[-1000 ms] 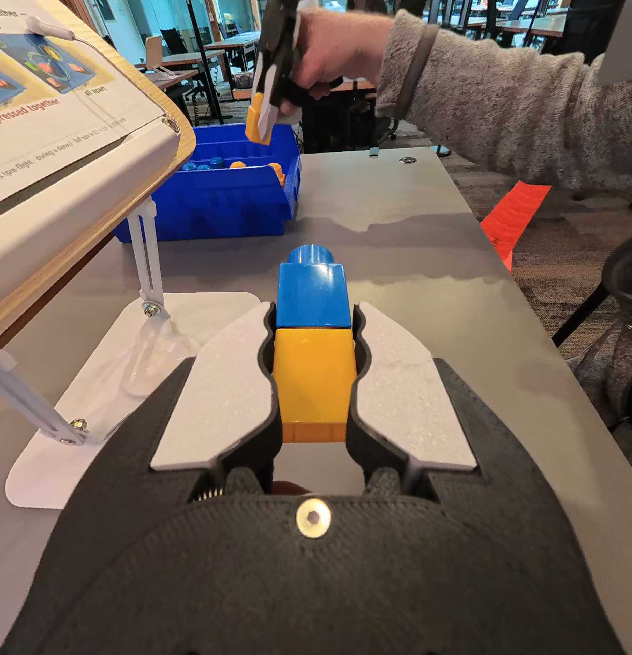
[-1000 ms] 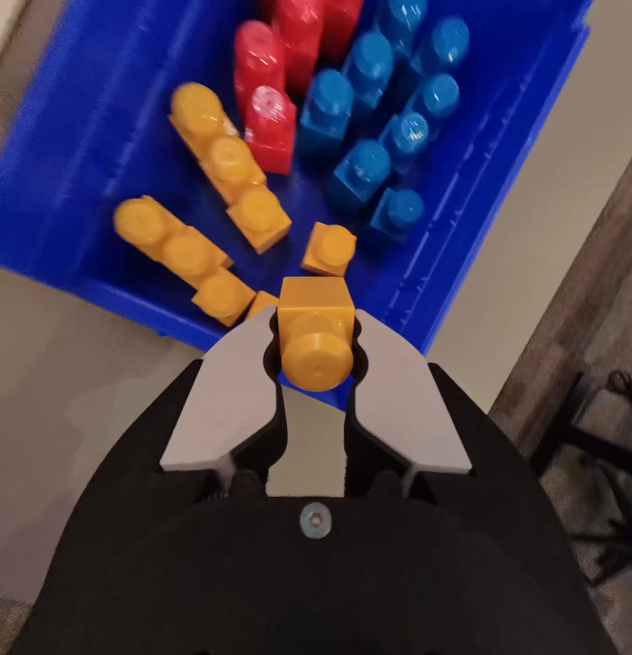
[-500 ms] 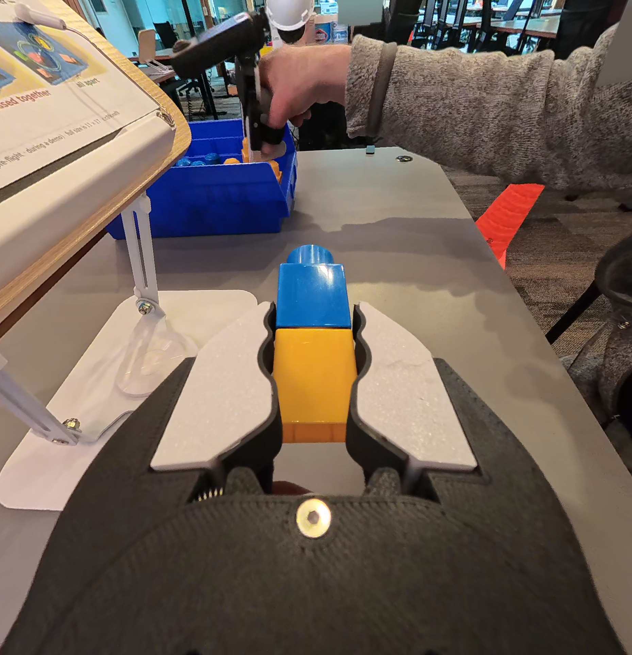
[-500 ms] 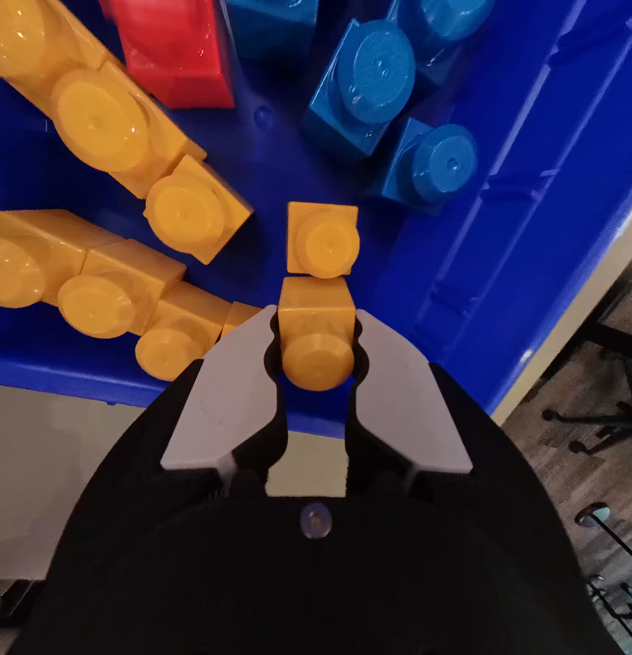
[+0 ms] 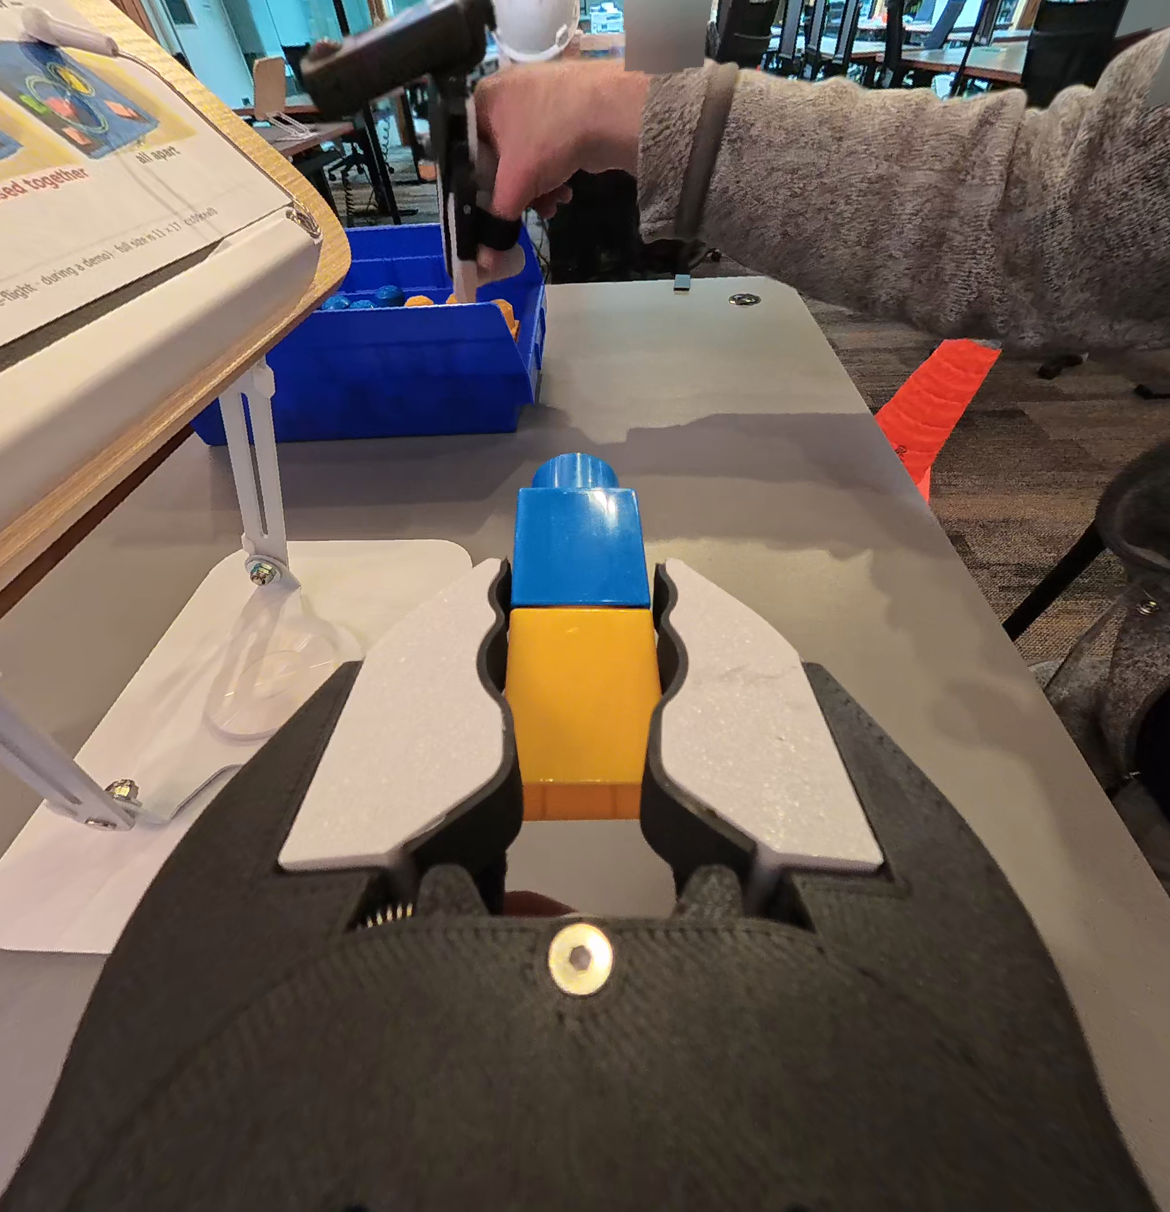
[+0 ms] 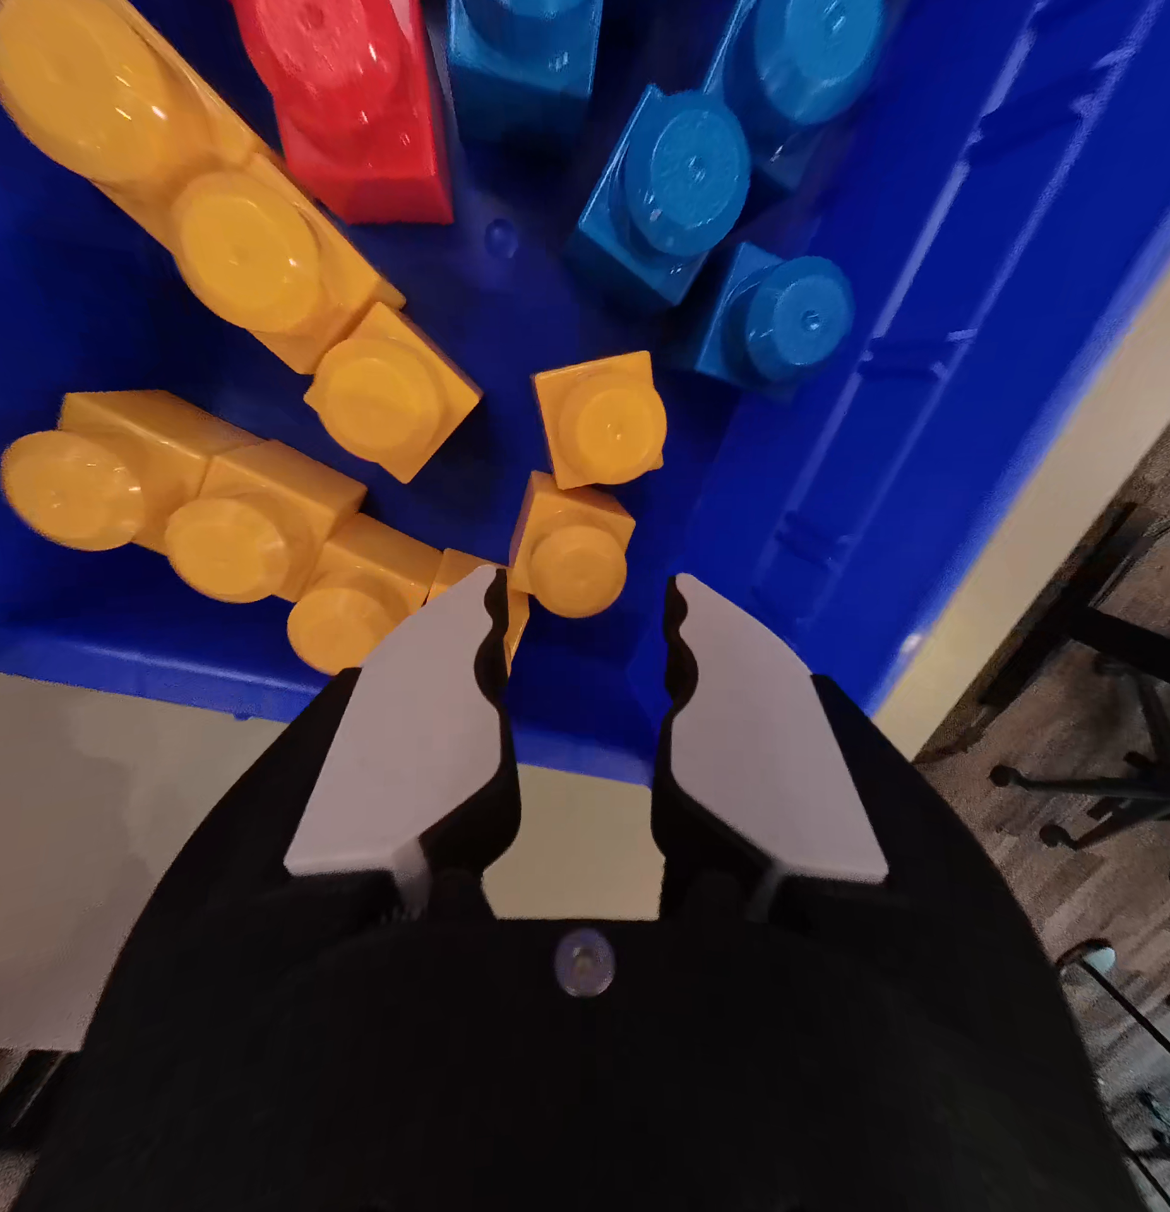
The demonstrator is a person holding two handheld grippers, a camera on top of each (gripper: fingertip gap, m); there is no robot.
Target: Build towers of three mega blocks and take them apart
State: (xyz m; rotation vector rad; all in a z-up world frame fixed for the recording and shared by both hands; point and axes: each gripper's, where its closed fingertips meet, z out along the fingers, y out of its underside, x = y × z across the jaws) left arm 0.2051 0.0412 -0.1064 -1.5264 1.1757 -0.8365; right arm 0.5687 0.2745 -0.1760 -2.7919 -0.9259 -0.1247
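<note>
I have my left tool [image 5: 579, 629] clamped on a two-block stack, pads pressing the yellow block [image 5: 581, 702] with the blue block [image 5: 579, 547] plugged on its far end, held over the grey surface [image 5: 733, 459]. My right tool [image 6: 582, 610] hangs over the blue bin [image 6: 897, 393] at the far left of the surface, fingers apart and gripping nothing; a loose yellow block [image 6: 569, 544] lies in the bin just beyond its tips, touching another yellow one [image 6: 598, 420]. I judge this a take-apart pass: two blocks remain joined and need separating and binning. In the bin, yellow, red [image 6: 352, 105] and blue blocks crowd together, leaving little room. A tilted sign board [image 5: 110, 216] on a white stand [image 5: 254, 492] overhangs the near left.
</note>
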